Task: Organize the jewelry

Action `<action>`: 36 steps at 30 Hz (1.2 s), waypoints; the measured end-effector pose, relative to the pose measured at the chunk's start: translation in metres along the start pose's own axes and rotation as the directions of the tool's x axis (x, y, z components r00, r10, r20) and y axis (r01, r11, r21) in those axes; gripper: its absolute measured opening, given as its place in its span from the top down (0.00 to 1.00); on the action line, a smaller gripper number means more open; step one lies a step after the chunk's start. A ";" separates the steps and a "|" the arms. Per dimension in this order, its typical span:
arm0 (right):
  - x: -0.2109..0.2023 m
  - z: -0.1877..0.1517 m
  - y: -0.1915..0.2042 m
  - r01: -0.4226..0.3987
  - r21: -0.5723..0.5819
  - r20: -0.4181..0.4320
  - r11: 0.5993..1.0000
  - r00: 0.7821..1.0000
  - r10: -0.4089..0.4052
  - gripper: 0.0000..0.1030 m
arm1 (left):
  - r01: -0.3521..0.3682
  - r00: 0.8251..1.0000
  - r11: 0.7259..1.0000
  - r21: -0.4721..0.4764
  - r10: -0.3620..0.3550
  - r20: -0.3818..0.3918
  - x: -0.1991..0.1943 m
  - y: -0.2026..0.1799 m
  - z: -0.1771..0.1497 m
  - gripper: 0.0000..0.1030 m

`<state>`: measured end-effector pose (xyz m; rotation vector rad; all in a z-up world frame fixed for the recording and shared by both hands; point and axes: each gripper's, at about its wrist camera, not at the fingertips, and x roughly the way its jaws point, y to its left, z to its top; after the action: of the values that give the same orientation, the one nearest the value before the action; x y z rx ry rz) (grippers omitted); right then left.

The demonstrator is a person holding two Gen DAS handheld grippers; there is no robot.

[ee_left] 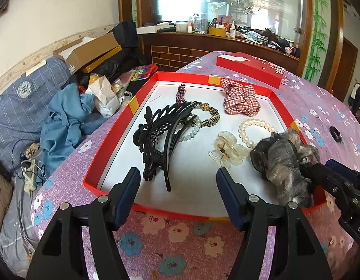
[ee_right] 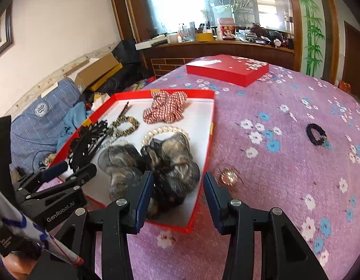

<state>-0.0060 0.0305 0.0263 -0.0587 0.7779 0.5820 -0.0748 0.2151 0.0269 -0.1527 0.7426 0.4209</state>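
Observation:
A red box (ee_left: 103,137) with a white floor sits on the purple flowered cloth and holds hair pieces: a black claw clip (ee_left: 156,135), a leopard band (ee_left: 212,116), a checked scrunchie (ee_left: 240,98), a pearl bracelet (ee_left: 252,128), a clear claw clip (ee_left: 226,151) and a grey gauzy scrunchie (ee_left: 285,163). The box also shows in the right wrist view (ee_right: 209,121). My left gripper (ee_left: 177,193) is open and empty over the box's near edge. My right gripper (ee_right: 177,198) is open, its jaws around the near end of the grey scrunchie (ee_right: 173,163). A black scrunchie (ee_right: 316,134) and a small gold bead (ee_right: 229,176) lie on the cloth.
The red lid (ee_right: 226,70) lies at the far side of the table. A cluttered sofa (ee_left: 28,107) with blue cloth and cardboard boxes stands to the left. A wooden counter (ee_left: 215,39) with bottles runs behind.

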 end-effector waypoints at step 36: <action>-0.025 -0.036 0.020 0.057 -0.047 -0.011 0.997 0.998 -0.058 0.42 | 0.115 0.989 0.984 -0.138 -0.100 0.108 -0.042 0.039 -0.013 0.13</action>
<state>-0.0537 0.0261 0.0203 -0.1276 0.7723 0.5456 -0.1272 0.2340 0.0465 -0.3038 0.6015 0.3765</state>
